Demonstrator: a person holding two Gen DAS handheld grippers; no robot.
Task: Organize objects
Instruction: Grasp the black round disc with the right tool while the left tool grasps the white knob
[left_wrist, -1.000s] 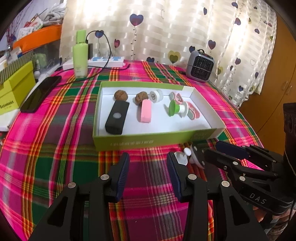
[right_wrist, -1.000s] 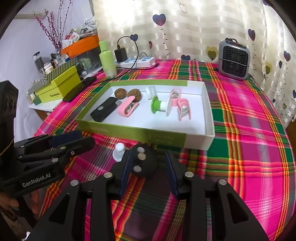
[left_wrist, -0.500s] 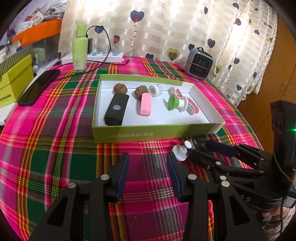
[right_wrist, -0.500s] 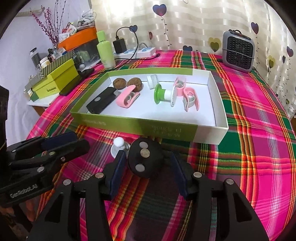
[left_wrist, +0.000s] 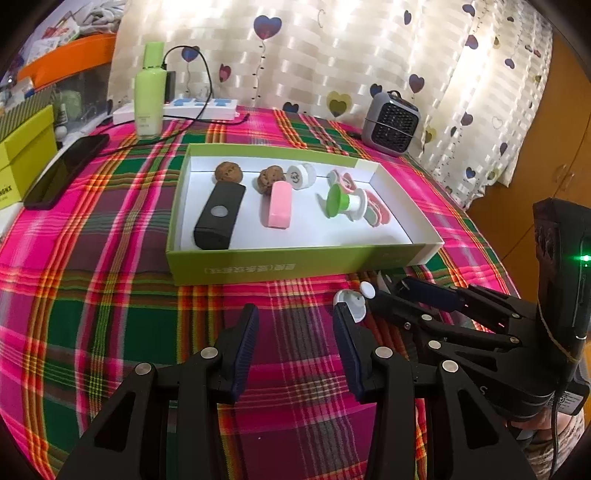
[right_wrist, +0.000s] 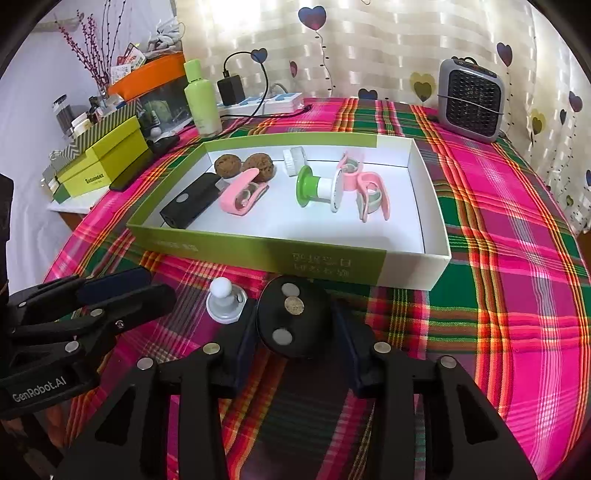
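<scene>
A black round disc with three metal studs lies on the plaid cloth in front of the green-and-white box. My right gripper is closing on it, and both pads touch its sides. A small white knob piece stands just left of that gripper; it also shows in the left wrist view. My left gripper hovers open over bare cloth with nothing between its fingers. Inside the box lie a black case, two walnuts, pink clips and a green-and-white spool.
A grey heater stands at the back right. A green bottle, a power strip with a charger, a phone and yellow-green boxes sit at the back left. The table edge drops off at the left.
The right gripper's jaws spread wider around the black disc, then came in against its sides. The left gripper stayed open and in place.
</scene>
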